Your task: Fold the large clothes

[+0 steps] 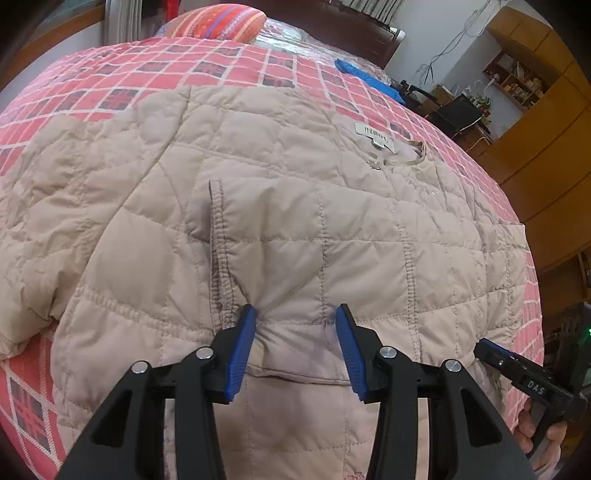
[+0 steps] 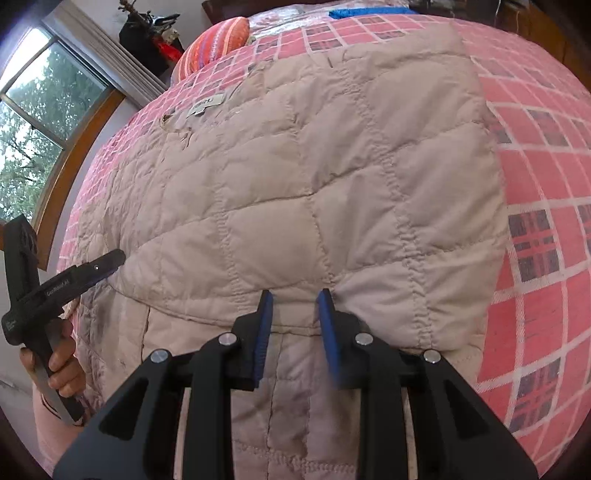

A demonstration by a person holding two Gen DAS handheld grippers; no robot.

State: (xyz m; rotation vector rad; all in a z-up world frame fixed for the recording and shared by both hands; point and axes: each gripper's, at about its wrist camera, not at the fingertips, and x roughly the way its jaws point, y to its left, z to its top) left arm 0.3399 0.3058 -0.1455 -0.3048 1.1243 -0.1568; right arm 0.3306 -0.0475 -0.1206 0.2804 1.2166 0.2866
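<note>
— Left wrist view first: where's the jacket [image 1: 280, 206]?

— Flat on the bed [image 1: 155, 70], over the pink checked cover, collar and label [image 1: 375, 136] toward the pillow [image 1: 221, 20]. Its near part looks doubled back over itself, and both grippers are at that folded edge.

— Are they holding it?

— The left gripper [image 1: 295, 339] has its blue pads wide apart, with a puckered bit of quilting between them, so the fabric is touched but not pinched, I'd say. In the right wrist view the right gripper [image 2: 293, 321] has its pads closer together yet still parted, sitting at the seam.

— So what could spoil it?

— If they lift now with the pads apart, the puffy layer may slide out and the fold flop back. Squeezing only the top layer could drag it off the one below and skew the fold. And one side rising before the other would twist the hem.

— Anything in the way?

— A blue thing [image 1: 364, 79] lies far off near the headboard. No trouble.
</note>
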